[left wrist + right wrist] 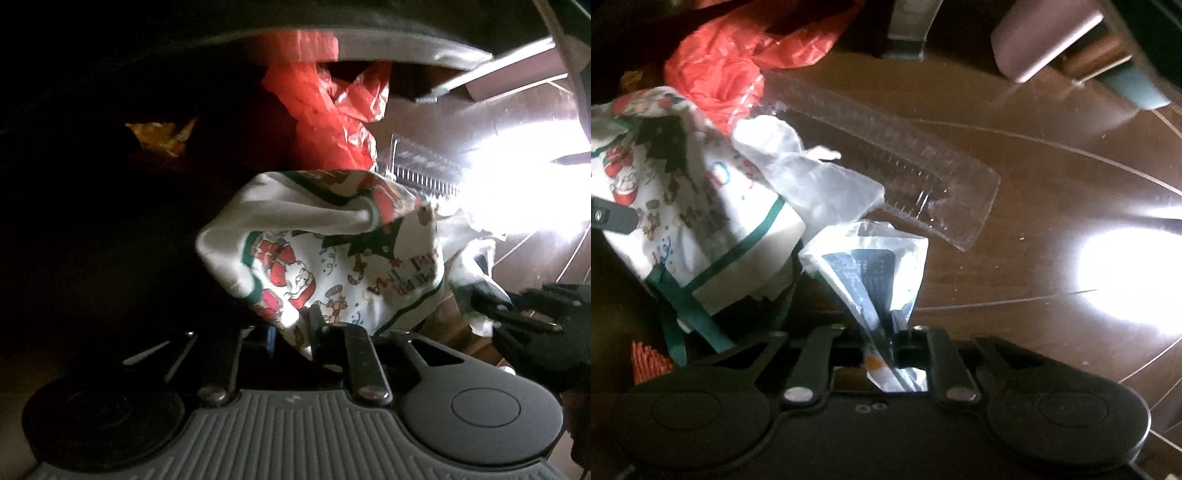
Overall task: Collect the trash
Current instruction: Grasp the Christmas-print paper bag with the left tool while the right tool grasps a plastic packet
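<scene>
Barely begun, by the look of it; two pieces gripped, none binned, no bin in sight. Left gripper [325, 332] clamped on the edge of the Christmas-print bag [332, 258]; right gripper [886, 332] pinched on the white wrapper [868, 266]; still loose on the floor [1052, 155] beyond: red plastic bag [724, 70], clear tray [886, 147].

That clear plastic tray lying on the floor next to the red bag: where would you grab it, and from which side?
I would probably take the clear plastic tray by its flat end lip nearest the bright patch of floor, coming from above and pinching across the thin edge. That end lies bare, while the other end is tucked under the red bag and white wrapper.
</scene>
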Demonstrator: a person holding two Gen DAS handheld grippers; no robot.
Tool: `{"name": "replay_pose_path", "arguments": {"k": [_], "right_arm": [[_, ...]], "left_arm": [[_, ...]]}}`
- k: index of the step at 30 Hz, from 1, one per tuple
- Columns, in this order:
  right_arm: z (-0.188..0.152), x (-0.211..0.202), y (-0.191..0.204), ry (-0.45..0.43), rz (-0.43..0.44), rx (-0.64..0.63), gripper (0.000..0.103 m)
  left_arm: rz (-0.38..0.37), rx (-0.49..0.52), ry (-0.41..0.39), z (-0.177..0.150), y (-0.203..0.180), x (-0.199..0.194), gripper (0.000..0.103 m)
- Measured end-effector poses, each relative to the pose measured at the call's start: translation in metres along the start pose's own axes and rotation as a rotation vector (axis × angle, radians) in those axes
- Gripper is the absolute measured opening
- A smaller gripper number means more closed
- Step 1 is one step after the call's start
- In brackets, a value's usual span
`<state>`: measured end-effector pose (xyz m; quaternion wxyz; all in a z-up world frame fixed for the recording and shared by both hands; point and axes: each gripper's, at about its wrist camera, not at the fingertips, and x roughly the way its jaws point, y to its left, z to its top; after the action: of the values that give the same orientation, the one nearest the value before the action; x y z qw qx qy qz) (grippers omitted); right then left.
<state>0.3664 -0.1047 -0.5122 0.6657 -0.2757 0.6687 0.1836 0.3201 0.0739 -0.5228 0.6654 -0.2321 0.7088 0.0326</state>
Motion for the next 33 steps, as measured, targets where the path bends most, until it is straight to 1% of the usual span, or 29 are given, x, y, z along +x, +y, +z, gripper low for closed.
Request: {"name": "replay_pose_path", "arguments": {"k": [1,5,7,11,15,19,24,28,31,33], "right_arm": [[-0.001,-0.006,0.002,-0.003,-0.01,-0.003,0.007],[-0.005,-0.037,0.012,-0.036,-0.036,-0.023,0.005],[-0.008,-0.056,0.018,-0.066,-0.024,-0.031,0.004],[-0.019,-0.1,0.014,-0.141,0.023,0.01,0.004],[-0.026,-0.149,0.003,-0.212,0.076,0.049,0.004],[-0.033,-0.195,-0.007,-0.299,0.133,0.094,0.004],[-0.048,-0.26,-0.013,-0.415,0.172,0.16,0.004],[-0.072,-0.313,-0.016,-0.513,0.193,0.205,0.004],[-0.094,-0.347,-0.012,-0.578,0.203,0.206,0.004],[-0.107,-0.37,-0.013,-0.626,0.211,0.2,0.003]], "left_arm": [[-0.002,0.004,-0.009,-0.002,-0.001,-0.004,0.01],[-0.002,0.033,-0.049,-0.012,-0.008,-0.027,0.006],[0.006,0.046,-0.08,-0.017,-0.014,-0.041,0.005],[0.02,0.064,-0.134,-0.021,-0.027,-0.073,0.004],[0.026,0.077,-0.194,-0.035,-0.033,-0.115,0.004],[0.055,0.093,-0.253,-0.053,-0.036,-0.159,0.004],[0.085,0.108,-0.342,-0.081,-0.035,-0.216,0.004],[0.117,0.148,-0.43,-0.108,-0.04,-0.269,0.004],[0.116,0.179,-0.502,-0.13,-0.045,-0.314,0.004],[0.109,0.207,-0.566,-0.141,-0.059,-0.342,0.004]]}}
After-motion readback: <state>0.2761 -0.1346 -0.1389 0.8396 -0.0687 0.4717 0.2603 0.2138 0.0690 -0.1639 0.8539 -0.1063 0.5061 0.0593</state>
